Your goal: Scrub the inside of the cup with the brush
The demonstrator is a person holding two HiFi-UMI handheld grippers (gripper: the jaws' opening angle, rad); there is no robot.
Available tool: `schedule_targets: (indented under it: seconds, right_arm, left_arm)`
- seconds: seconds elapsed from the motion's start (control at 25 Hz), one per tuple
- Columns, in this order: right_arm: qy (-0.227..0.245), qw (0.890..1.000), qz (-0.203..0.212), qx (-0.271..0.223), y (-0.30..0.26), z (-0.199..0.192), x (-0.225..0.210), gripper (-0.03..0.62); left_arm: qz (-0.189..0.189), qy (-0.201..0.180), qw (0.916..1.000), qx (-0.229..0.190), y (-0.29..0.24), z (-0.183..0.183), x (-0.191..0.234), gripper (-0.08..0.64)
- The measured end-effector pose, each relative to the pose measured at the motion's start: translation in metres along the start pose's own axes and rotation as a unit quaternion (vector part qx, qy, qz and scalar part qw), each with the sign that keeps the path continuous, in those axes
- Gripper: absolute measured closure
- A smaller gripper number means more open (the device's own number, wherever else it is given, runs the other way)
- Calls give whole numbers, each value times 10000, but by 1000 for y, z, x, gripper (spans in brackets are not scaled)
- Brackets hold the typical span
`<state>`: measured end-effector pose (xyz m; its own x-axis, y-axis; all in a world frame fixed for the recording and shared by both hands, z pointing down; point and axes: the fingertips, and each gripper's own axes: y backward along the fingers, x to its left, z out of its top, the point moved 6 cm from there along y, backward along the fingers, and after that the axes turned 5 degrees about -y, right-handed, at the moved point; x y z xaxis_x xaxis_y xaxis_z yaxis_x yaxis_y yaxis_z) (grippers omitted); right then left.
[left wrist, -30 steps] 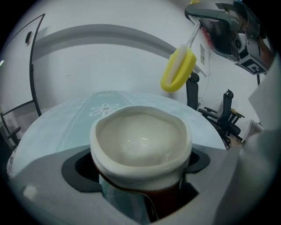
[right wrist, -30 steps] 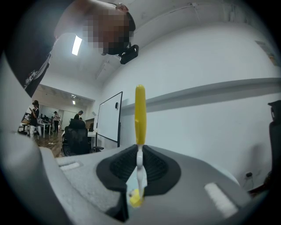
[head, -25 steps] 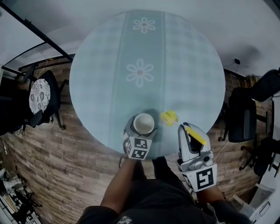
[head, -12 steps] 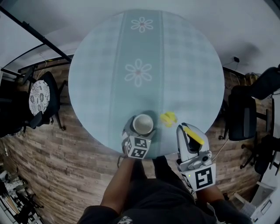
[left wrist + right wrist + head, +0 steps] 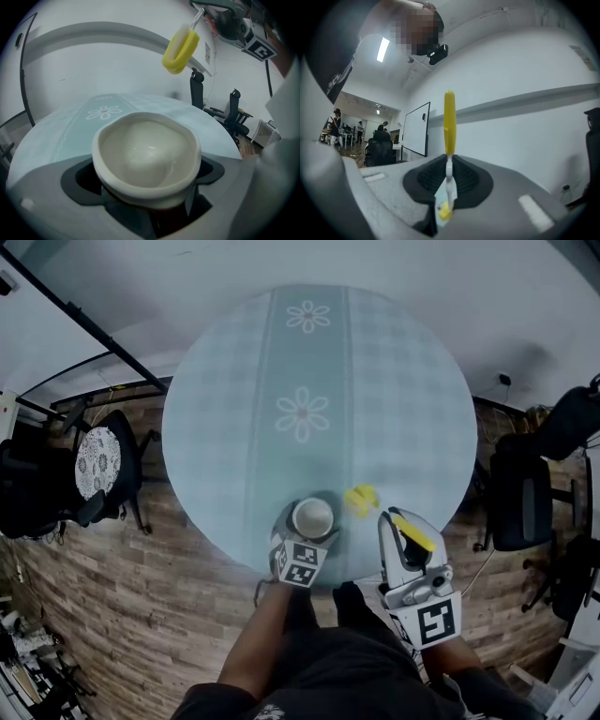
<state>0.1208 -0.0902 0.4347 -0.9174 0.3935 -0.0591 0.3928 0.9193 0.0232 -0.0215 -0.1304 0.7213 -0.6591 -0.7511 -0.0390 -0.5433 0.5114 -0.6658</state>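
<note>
Holding the cup steady at the tabletop's near edge, we clamp its sides in our left gripper; our right gripper pinches the brush stem, head apparently beside the rim, ready to enter.

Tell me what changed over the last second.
Nothing was grasped or released; only the head view's framing shifted a little. The left gripper stays shut on the cup, the right gripper stays shut on the brush, and the brush head still hangs beside the cup, not inside it.
</note>
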Motion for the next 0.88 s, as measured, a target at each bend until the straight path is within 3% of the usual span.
schedule_targets:
  seconds: [0.36,0.52,0.72,0.88]
  right_arm:
    - [81,9997,105,-196,2,25,6,557]
    - [85,9996,170,-224,3,29,10,558]
    - [68,9992,197,-341,0,38,13,557]
    - [113,9985,250,-464,-2,51,18,557]
  left_arm:
    - [-42,54,9999,77,15,-7,-7,11]
    - [-142,40,9999,75,20,-8,-10,-25]
    - [-34,40,10000,43,38,-8,-7,-28]
    - [-79,-475,9988,16,63,10,-13,-25]
